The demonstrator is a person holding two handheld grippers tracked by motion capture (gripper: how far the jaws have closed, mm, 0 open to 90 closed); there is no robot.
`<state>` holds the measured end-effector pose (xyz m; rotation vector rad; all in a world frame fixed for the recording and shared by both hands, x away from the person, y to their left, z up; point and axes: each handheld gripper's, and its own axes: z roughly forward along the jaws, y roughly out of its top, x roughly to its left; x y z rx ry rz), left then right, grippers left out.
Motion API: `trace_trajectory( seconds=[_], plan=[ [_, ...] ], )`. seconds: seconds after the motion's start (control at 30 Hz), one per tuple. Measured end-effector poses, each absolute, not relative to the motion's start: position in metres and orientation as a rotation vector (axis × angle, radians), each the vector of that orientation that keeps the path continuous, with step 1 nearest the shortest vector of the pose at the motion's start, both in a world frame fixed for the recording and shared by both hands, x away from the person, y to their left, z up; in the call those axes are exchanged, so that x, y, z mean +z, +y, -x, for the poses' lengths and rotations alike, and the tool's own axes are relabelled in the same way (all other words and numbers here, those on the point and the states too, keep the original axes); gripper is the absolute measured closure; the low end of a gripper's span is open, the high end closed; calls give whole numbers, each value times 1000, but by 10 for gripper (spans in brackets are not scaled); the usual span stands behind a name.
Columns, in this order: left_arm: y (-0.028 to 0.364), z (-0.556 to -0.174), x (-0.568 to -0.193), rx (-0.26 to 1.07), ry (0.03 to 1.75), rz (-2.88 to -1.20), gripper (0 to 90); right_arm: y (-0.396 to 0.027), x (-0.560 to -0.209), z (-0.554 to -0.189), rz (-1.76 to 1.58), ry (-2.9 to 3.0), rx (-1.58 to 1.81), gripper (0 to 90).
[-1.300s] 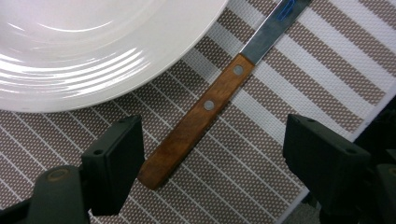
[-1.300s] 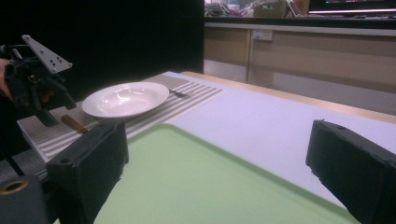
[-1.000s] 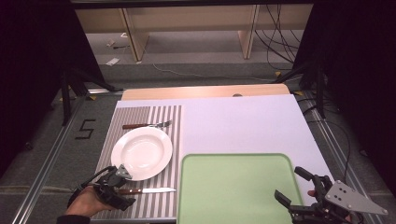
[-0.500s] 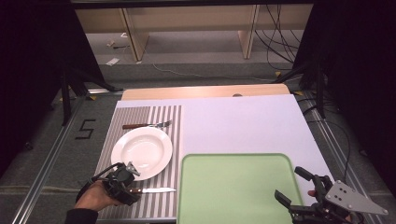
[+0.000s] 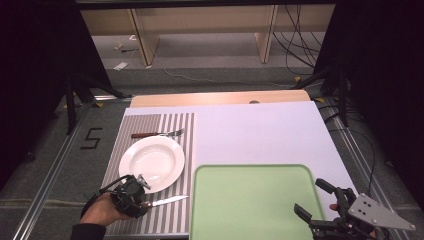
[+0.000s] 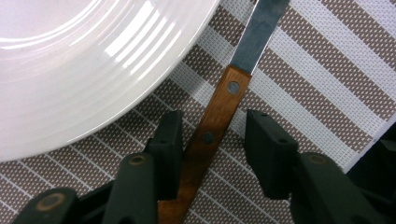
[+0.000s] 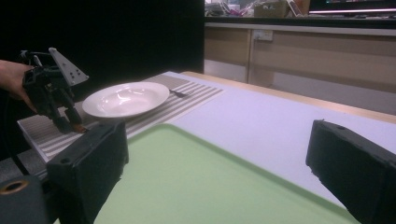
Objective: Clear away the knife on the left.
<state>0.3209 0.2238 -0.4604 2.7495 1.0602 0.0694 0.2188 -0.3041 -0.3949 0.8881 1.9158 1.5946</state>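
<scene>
Closing on the knife [image 6: 219, 121]: left gripper [image 6: 212, 140] has just been narrowing its jaws astride the wooden handle, one pad touching, grip unfinished. Knife flat on mat [image 5: 150, 130] beside plate [image 5: 152, 161]. Lift pending. Right gripper [image 7: 215, 163] wide, idle over tray [image 5: 252, 200].

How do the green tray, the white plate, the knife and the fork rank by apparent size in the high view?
1. green tray
2. white plate
3. knife and fork: about alike; gripper hides the knife's handle.
</scene>
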Motion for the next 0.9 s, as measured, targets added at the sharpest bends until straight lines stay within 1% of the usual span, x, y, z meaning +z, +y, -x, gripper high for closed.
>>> trace_trajectory(
  seconds=[0.03,0.17,0.3,0.4,0.67,0.8,0.9],
  plan=[
    [223,-321,-460,77,1055,-2755,626,-304,-395,-219,-888,1917,1593,66],
    [220,-320,-460,74,1024,-2777,653,-304,-395,-219,-888,1918,1593,66],
    [216,-319,-460,87,1001,-2797,706,-304,-395,-219,-886,1919,1593,66],
    [214,-318,-460,73,986,-2803,753,-304,-395,-219,-886,1918,1592,67],
    [213,-319,-456,55,997,-2780,767,-304,-395,-219,-886,1918,1591,68],
    [213,-320,-452,24,1018,-2722,767,-304,-395,-219,-887,1918,1590,67],
    [213,-320,-450,-24,1016,-2672,768,-304,-395,-219,-887,1917,1591,67]
  ],
)
